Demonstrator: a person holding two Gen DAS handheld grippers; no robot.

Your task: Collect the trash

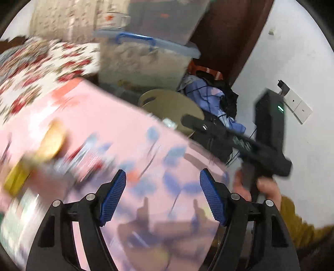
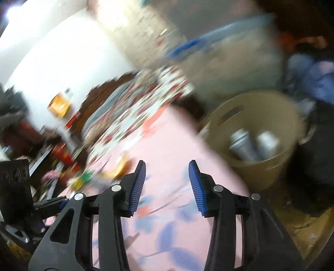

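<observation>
Basically, your left tool and right tool both gape over the pink counter; tan bin beside it, frames blurred.

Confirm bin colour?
Tan/beige bin, a couple of grey cylindrical items inside; clearest in the right wrist view.

No legible text, brand, number or sign in either view; heavy motion blur throughout. Red star emblem on white mug, upper left of left wrist view: mark only, no lettering. Embossed markings on black device: unreadable. Printing on orange box and red packages in right wrist view: smeared, unreadable.
</observation>
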